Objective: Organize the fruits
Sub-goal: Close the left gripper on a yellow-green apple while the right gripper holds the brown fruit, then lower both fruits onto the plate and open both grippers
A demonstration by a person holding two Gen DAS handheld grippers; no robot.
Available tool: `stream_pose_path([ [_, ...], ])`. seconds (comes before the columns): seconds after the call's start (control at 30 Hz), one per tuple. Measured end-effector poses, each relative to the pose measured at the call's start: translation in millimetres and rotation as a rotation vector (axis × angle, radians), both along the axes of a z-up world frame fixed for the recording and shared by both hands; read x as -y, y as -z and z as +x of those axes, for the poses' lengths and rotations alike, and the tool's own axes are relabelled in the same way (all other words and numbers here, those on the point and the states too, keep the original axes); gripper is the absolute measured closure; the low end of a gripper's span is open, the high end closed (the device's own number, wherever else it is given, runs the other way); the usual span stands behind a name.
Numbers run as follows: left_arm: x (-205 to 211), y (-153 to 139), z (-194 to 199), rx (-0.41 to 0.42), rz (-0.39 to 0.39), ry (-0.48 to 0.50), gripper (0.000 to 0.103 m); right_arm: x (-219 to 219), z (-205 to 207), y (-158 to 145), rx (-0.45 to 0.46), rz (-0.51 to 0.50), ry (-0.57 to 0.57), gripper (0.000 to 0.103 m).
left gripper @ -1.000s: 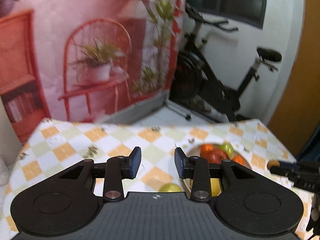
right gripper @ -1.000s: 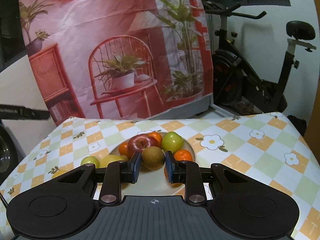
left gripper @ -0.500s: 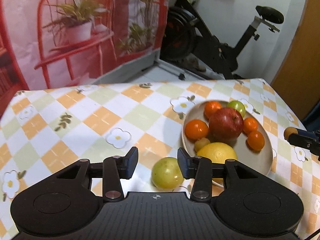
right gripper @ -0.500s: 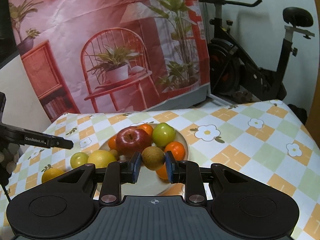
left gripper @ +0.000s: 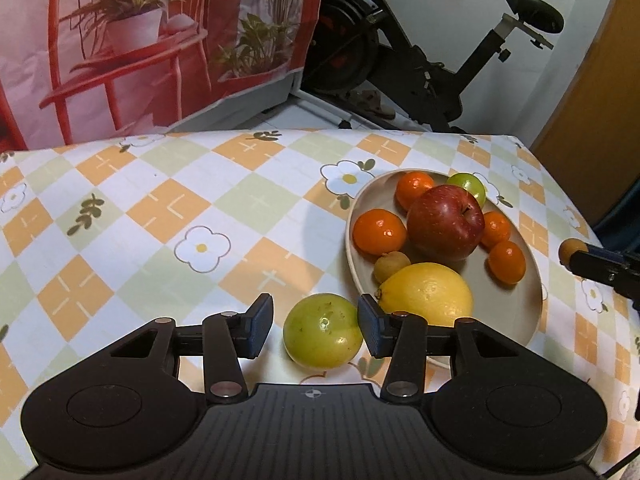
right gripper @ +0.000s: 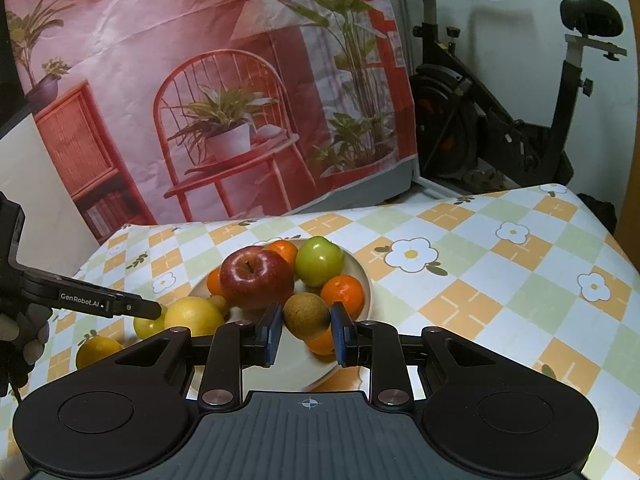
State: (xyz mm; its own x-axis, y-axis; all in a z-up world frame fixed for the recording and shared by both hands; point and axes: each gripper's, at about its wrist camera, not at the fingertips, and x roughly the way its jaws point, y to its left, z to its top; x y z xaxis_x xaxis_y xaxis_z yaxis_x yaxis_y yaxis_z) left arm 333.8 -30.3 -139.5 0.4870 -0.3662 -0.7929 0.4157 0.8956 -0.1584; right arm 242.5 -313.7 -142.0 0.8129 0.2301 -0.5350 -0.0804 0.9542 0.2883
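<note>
A beige plate (left gripper: 528, 312) on the checkered tablecloth holds a red apple (left gripper: 445, 222), a lemon (left gripper: 426, 294), several tangerines, a green fruit and a small brown fruit. My left gripper (left gripper: 316, 330) is open, with a green fruit (left gripper: 323, 336) on the cloth between its fingers, just left of the plate. My right gripper (right gripper: 306, 330) is shut on a brown kiwi-like fruit (right gripper: 306, 315), held above the plate's (right gripper: 362, 274) near edge. The right gripper's tip with the brown fruit shows at the right in the left wrist view (left gripper: 570, 251).
A yellow-orange fruit (right gripper: 98, 352) lies on the cloth left of the plate. The table's far edge meets a printed red backdrop (right gripper: 200, 92). An exercise bike (right gripper: 500, 120) stands behind the table on the right.
My left gripper has moved forward and down, so the green fruit now sits between its open fingers. My right gripper still holds the brown fruit and has dipped slightly toward the plate.
</note>
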Motion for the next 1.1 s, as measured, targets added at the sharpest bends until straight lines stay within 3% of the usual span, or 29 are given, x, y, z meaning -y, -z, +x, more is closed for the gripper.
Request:
stream_pose_path([
  [0.3, 7, 7, -3, -0.038, -0.014, 0.03, 0.053, 0, 0, 1, -0.002, 0.001, 0.002, 0.079],
  [0.57, 7, 6, -6, -0.01, 0.018, 0.021, 0.055, -1, -1, 4, 0.0, 0.004, 0.0, 0.079],
  [0.73, 0, -9, -13, 0.039, 0.012, -0.022, 0.055, -2, -3, 3, 0.007, 0.005, -0.006, 0.079],
  [0.9, 8, -31, -33, 0.075, -0.03, 0.054, 0.055, -1, -3, 2, 0.007, 0.004, -0.016, 0.079],
  [1.1, 45, -33, -55, 0.087, -0.032, 0.183, 0.055, 1, -3, 4, -0.003, 0.014, -0.03, 0.079],
])
